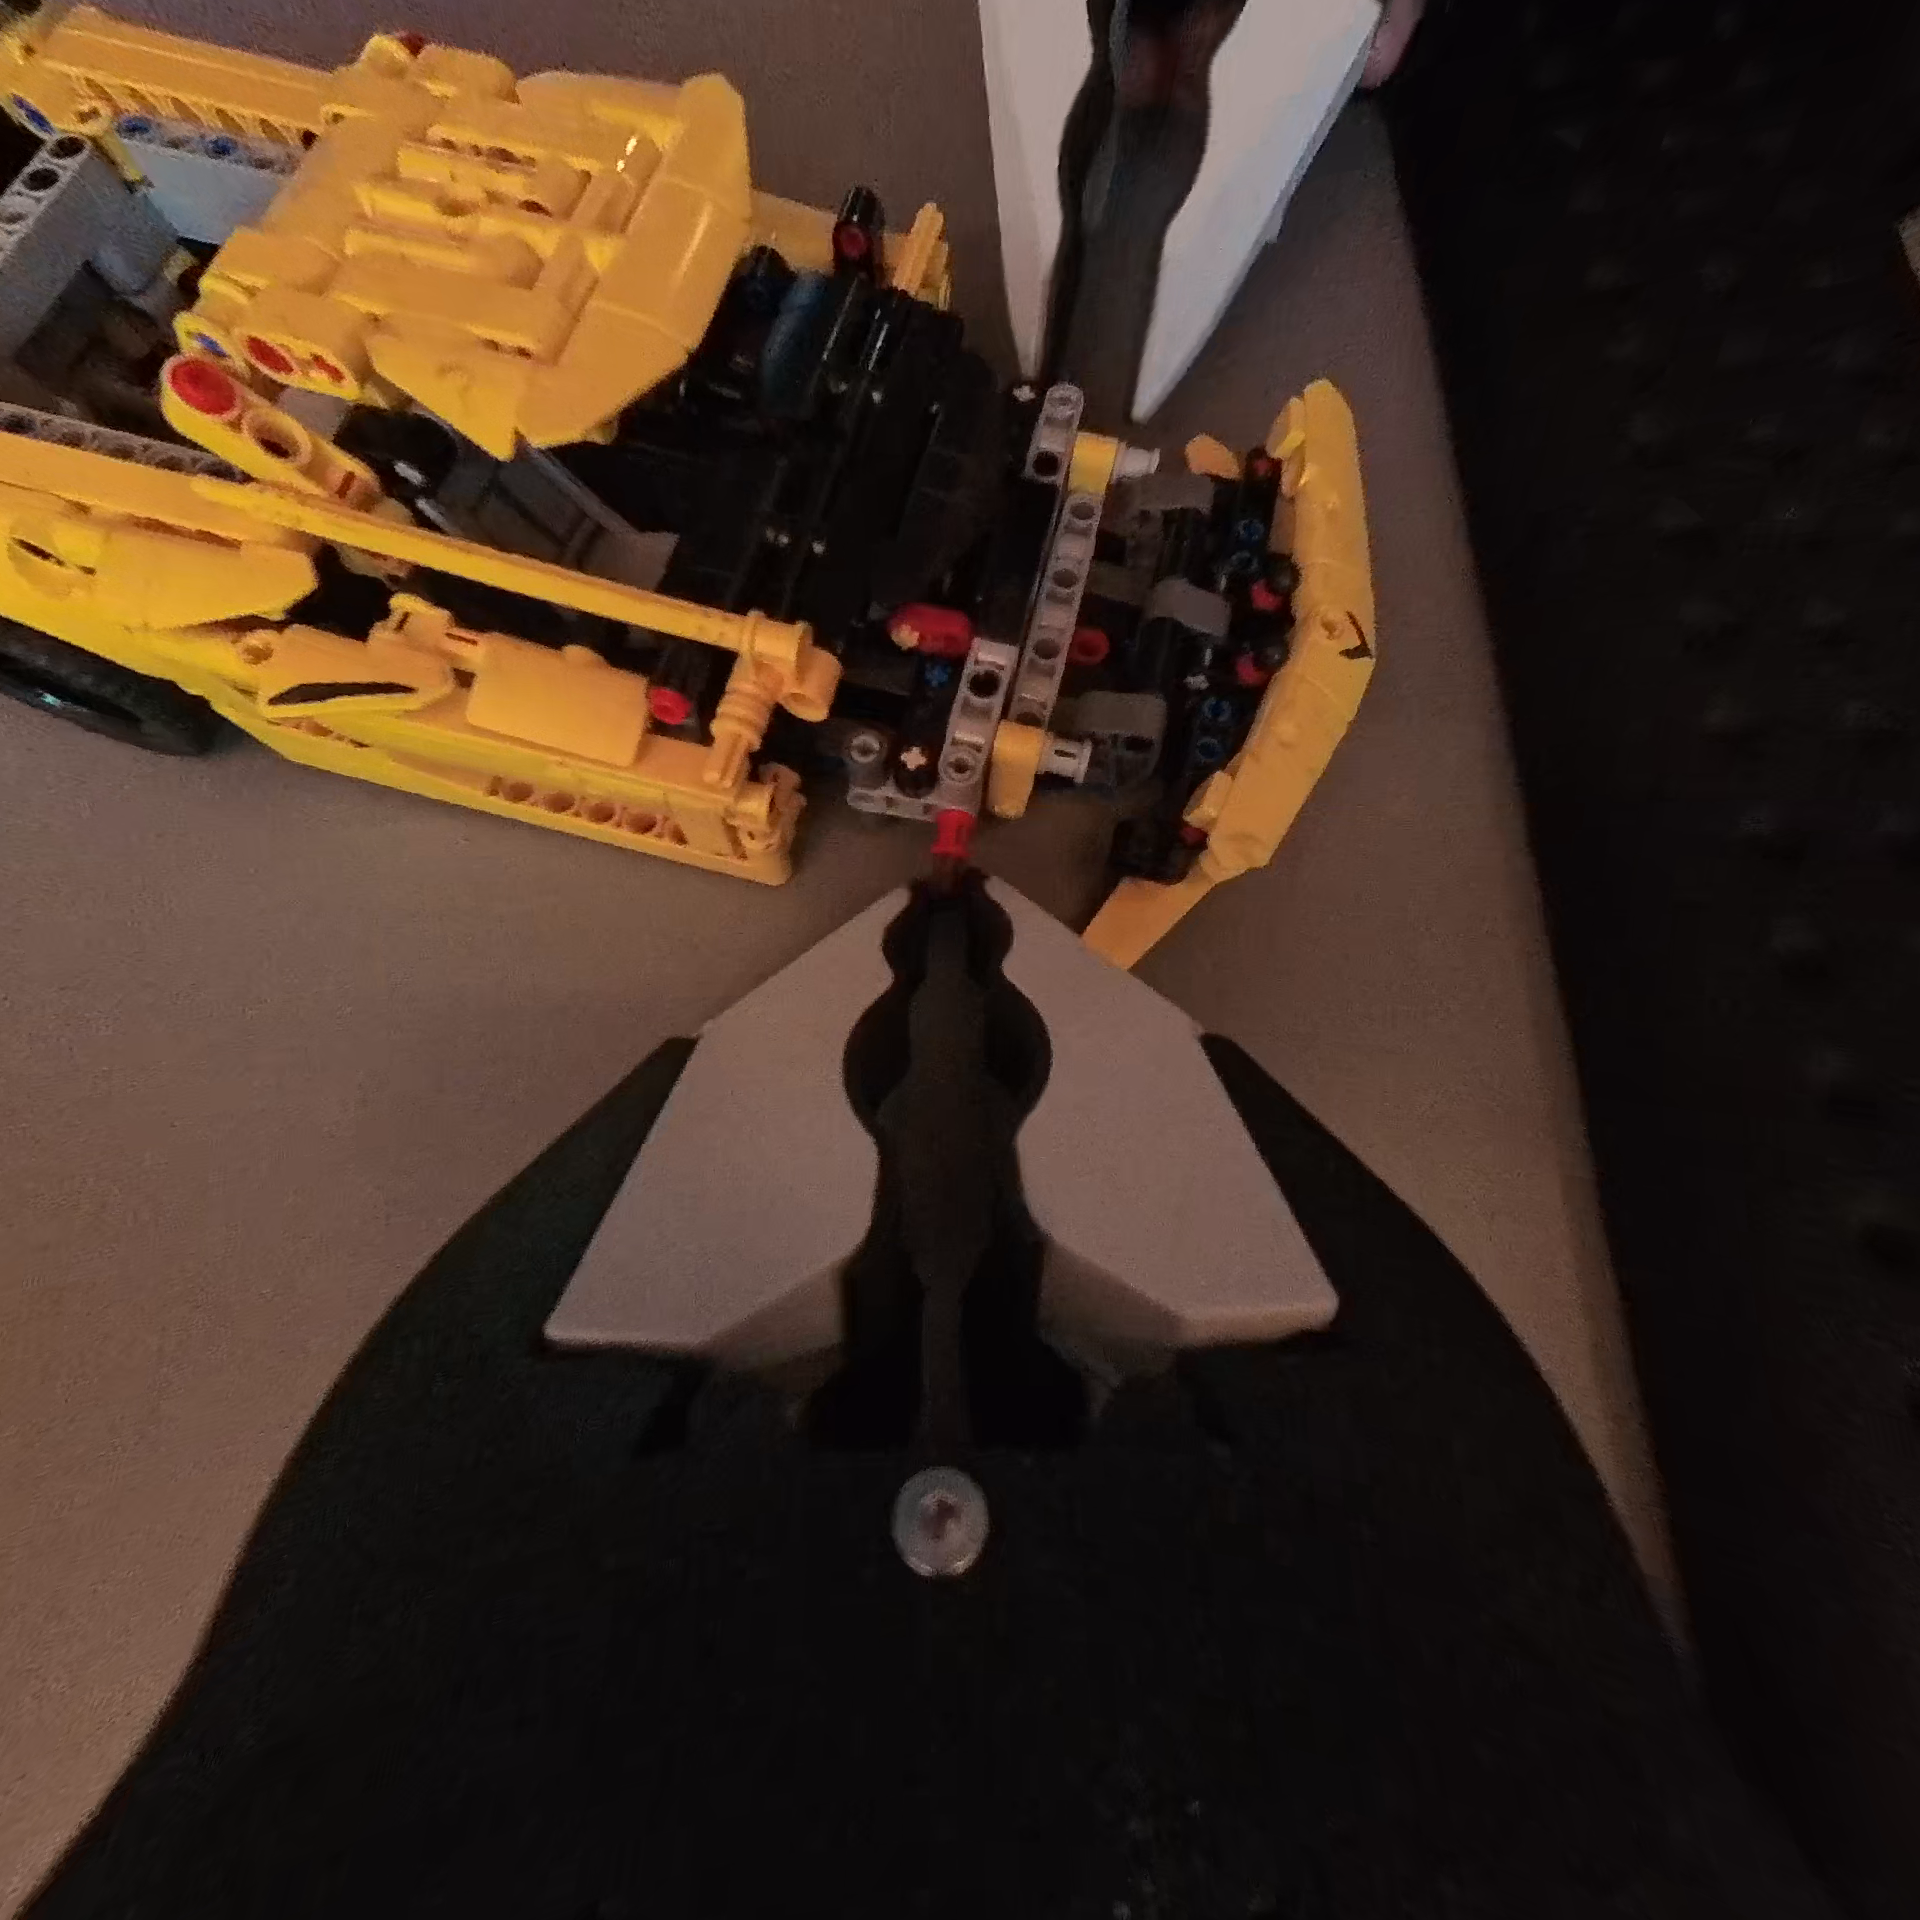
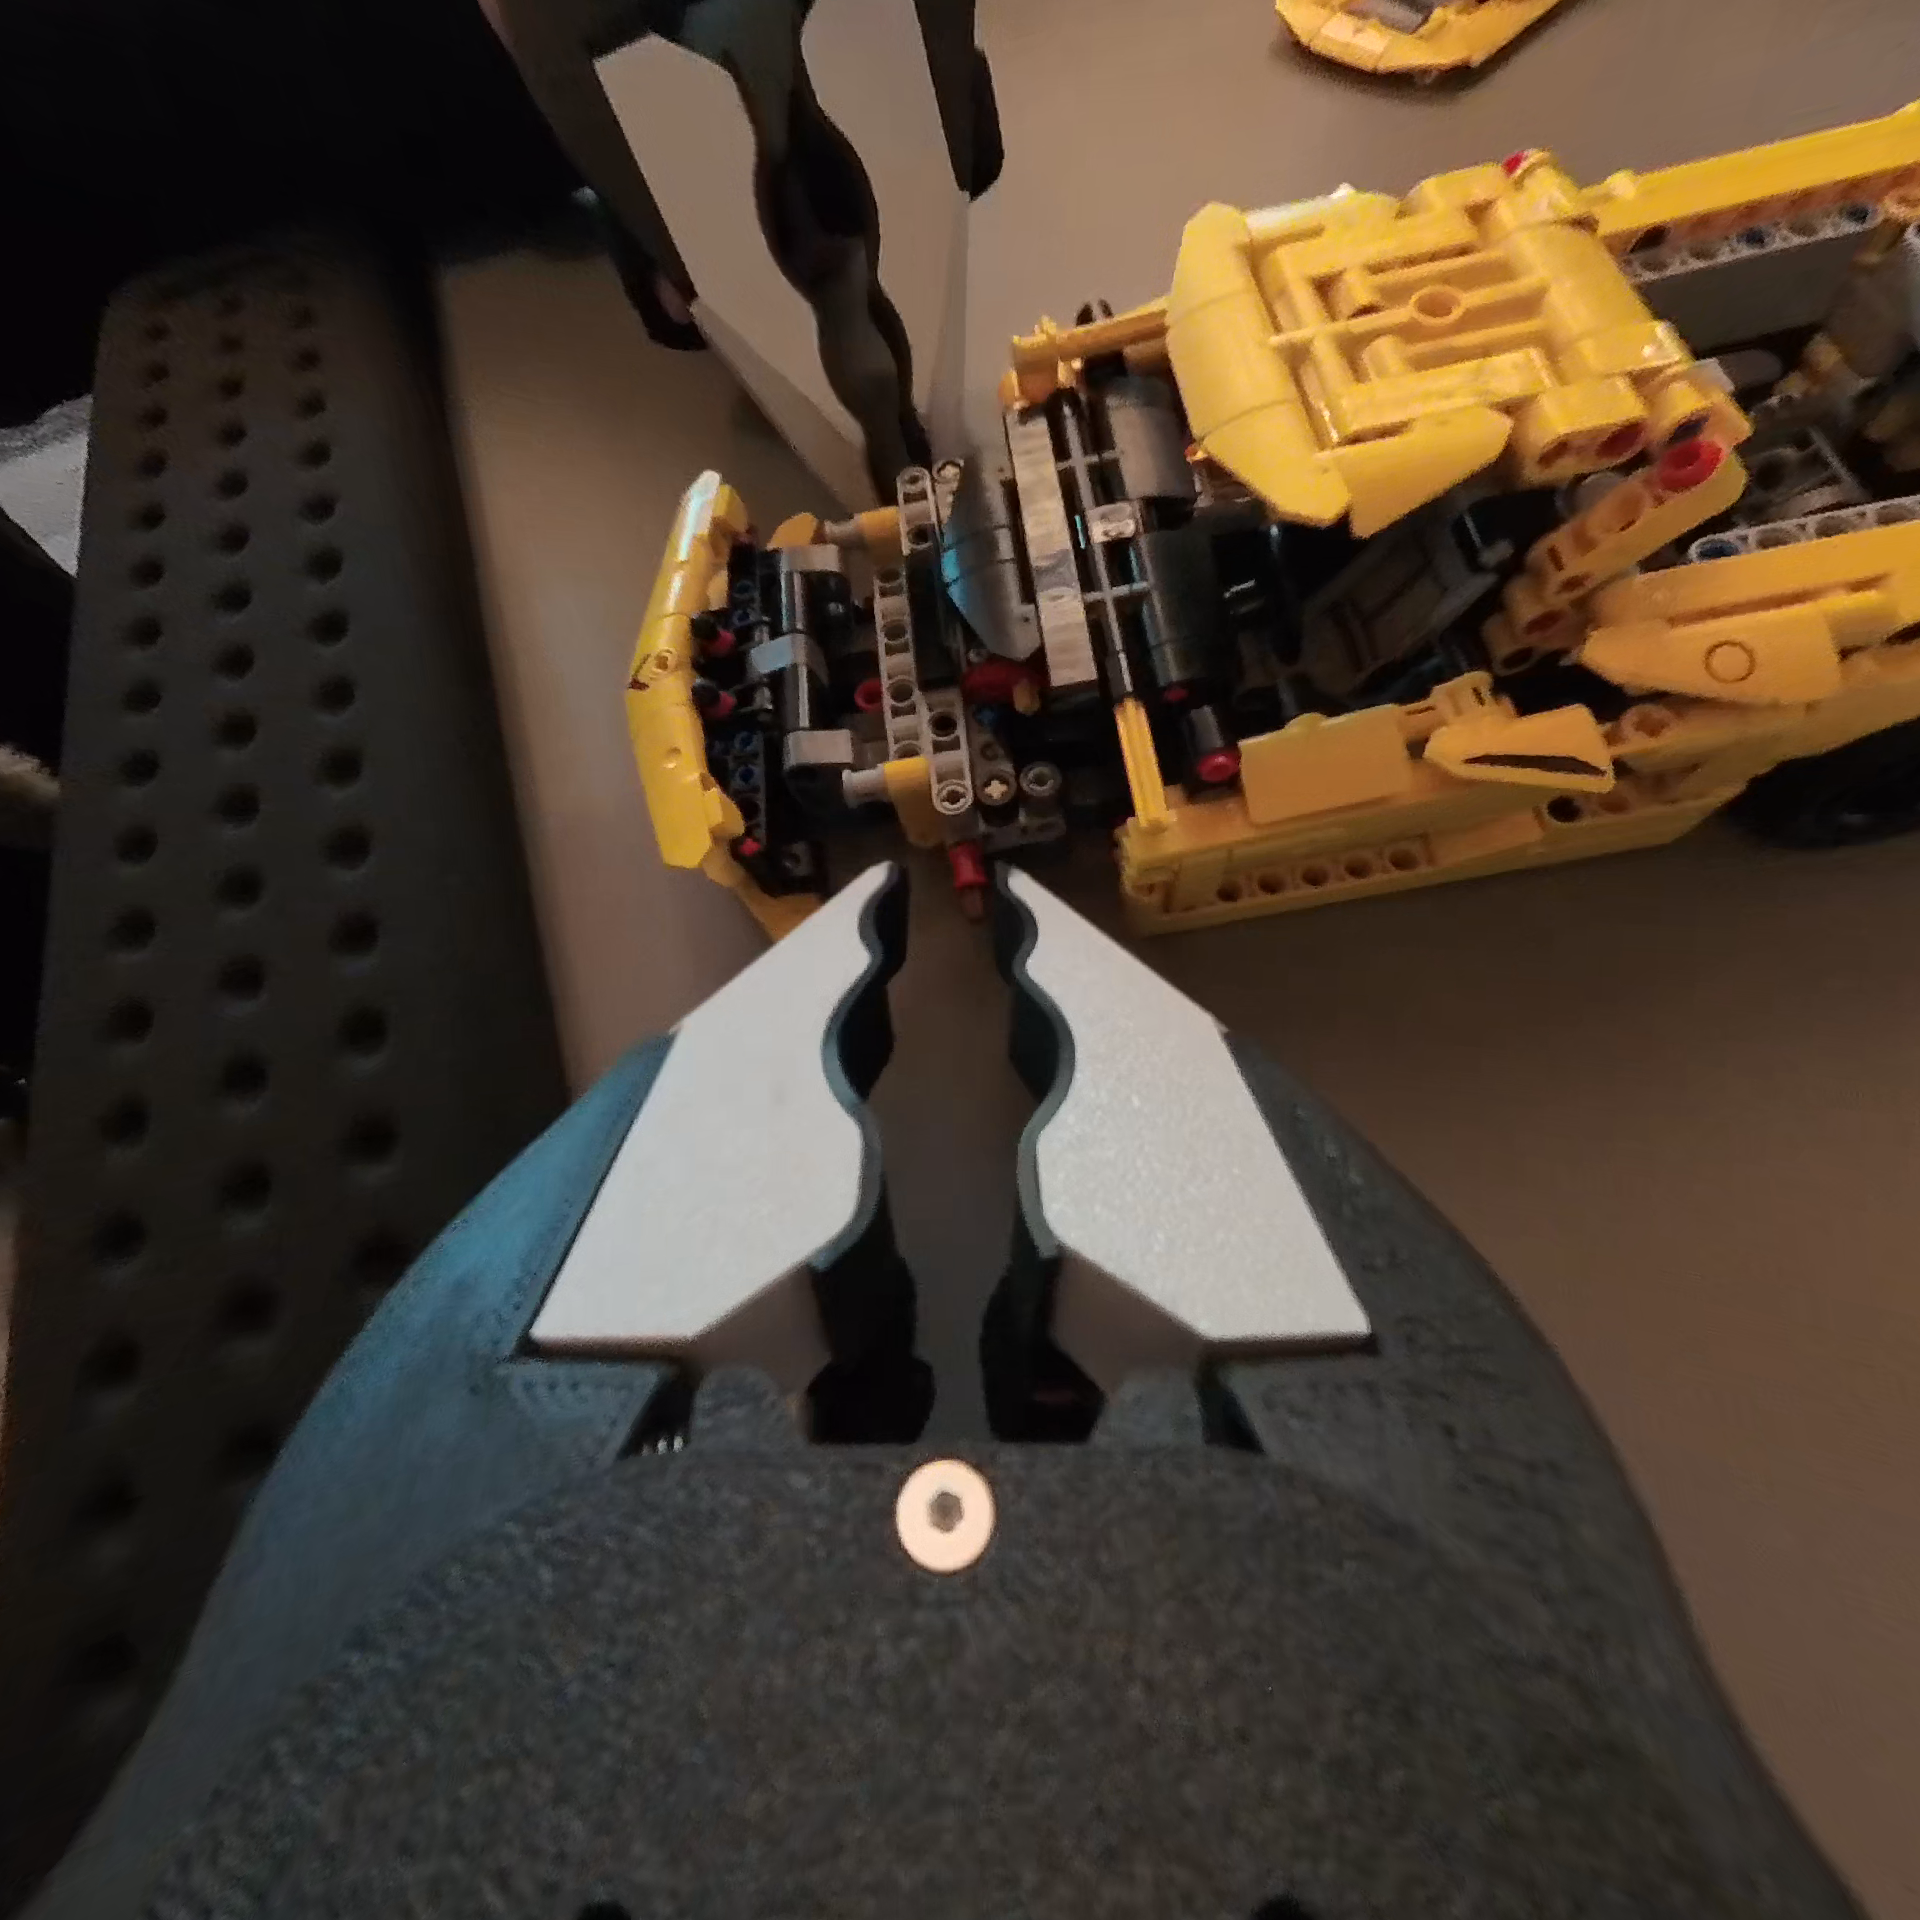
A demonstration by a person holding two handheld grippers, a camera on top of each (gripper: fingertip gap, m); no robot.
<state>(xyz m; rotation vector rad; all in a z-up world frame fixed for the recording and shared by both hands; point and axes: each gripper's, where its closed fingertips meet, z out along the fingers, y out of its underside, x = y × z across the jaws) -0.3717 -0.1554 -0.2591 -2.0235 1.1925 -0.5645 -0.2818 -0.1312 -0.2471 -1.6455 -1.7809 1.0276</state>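
Left wrist view: left gripper (image 1: 948, 883) is clamped on the tip of a red axle pin (image 1: 952, 834) that sticks out of a grey perforated beam (image 1: 975, 717) on the near side of the yellow brick-built car (image 1: 468, 436). No gap between the fingers. Car sits on a tan table (image 1: 312, 1039), yellow bumper (image 1: 1311, 634) at the right end, near the table edge. Right gripper (image 1: 1081, 384) shows on the far side of the chassis.

Right wrist view: right gripper (image 2: 948, 883) has its fingers parted, a red pin (image 2: 966, 868) just between the tips, not pinched. Bumper (image 2: 681, 665) is left here, beside a dark perforated chair seat (image 2: 239, 727). A separate yellow panel (image 2: 1403, 31) lies far right on the table (image 2: 1455, 1143).
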